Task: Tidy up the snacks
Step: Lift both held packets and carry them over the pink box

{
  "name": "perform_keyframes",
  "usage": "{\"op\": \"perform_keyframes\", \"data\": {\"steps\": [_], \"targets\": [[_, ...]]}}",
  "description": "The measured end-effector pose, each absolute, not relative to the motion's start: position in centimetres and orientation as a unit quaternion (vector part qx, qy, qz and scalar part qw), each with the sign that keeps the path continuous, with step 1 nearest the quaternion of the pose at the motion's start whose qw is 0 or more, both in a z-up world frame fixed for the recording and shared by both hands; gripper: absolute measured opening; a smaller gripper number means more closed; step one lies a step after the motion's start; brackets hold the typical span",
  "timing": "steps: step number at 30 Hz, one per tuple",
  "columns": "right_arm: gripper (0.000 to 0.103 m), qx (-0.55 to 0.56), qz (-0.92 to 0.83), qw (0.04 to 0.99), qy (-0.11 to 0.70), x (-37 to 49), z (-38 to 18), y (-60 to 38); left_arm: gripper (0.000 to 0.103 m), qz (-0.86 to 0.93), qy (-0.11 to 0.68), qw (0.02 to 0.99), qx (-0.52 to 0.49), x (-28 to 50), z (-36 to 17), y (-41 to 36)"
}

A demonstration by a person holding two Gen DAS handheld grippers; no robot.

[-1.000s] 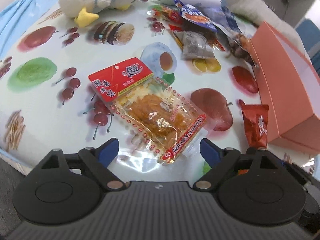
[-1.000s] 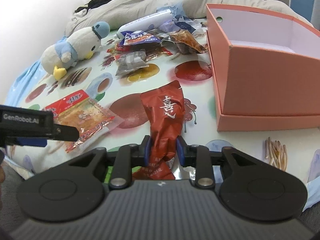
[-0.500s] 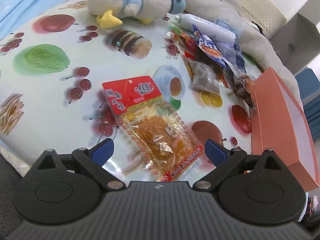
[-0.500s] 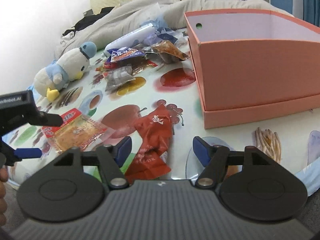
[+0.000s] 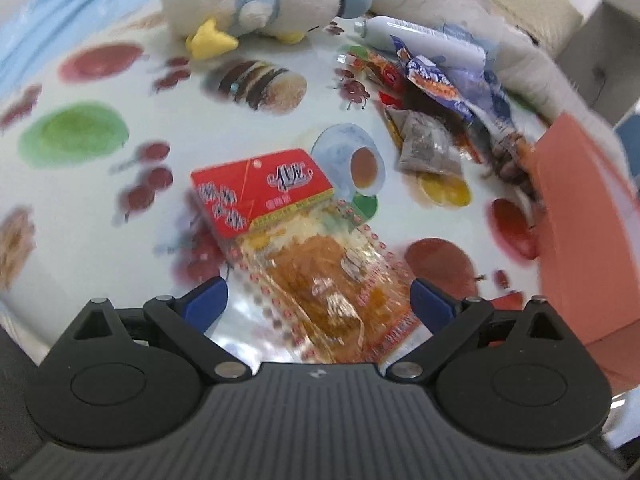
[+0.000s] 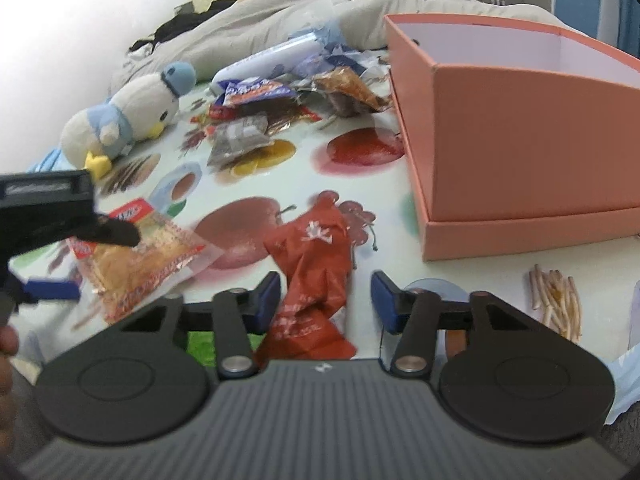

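Note:
A clear snack pack with a red header [image 5: 304, 236] lies on the fruit-print tablecloth. My left gripper [image 5: 318, 306] is open, its blue pads on either side of the pack's near end. The pack also shows in the right wrist view [image 6: 140, 252]. A crumpled red snack bag [image 6: 316, 264] lies between the open fingers of my right gripper [image 6: 324, 300]. The open salmon-pink box [image 6: 520, 128] stands at the right, also seen in the left wrist view [image 5: 580, 216].
A pile of several snack packets [image 6: 280, 112] and a white tube [image 5: 416, 38] lie at the back. A plush penguin [image 5: 260, 4] lies at the far left, also in the right wrist view [image 6: 124, 116]. A grey blanket [image 6: 280, 16] bunches behind.
My right gripper opened and let go of the red bag, which now lies crumpled on the cloth. My left gripper stayed open and shifted closer over the clear pack.

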State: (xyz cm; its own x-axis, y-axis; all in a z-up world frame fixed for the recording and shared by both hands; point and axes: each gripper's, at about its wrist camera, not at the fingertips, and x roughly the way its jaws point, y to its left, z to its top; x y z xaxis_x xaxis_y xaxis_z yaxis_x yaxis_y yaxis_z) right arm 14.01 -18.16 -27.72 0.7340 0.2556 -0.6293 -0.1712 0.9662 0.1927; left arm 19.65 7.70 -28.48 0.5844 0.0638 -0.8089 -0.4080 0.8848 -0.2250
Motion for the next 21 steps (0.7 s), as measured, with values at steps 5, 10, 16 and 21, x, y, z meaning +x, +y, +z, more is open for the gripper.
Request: {"op": "perform_keyframes", "data": {"steps": [5,10,16,21], "targets": [[0.035,0.048,0.114,0.933,0.339,13.9,-27.9,-18.4,0.1,0.14,0.454,0.871,-0.127,21.4,-29.3,6.5],[0.035,0.027,0.118,0.935,0.334,13.8,-28.1,-18.7,0.096,0.146,0.456,0.876,-0.057,21.8,-30.1,4.9],[0.035,0.011,0.12,0.935,0.332,14.0,-28.2,-18.4,0.077,0.12,0.455,0.881,-0.045,21.6,-30.0,4.1],[0.035,0.008,0.124,0.935,0.333,15.0,-28.2,-18.2,0.057,0.112,0.455,0.882,-0.051,21.5,-29.7,3.6]]}}
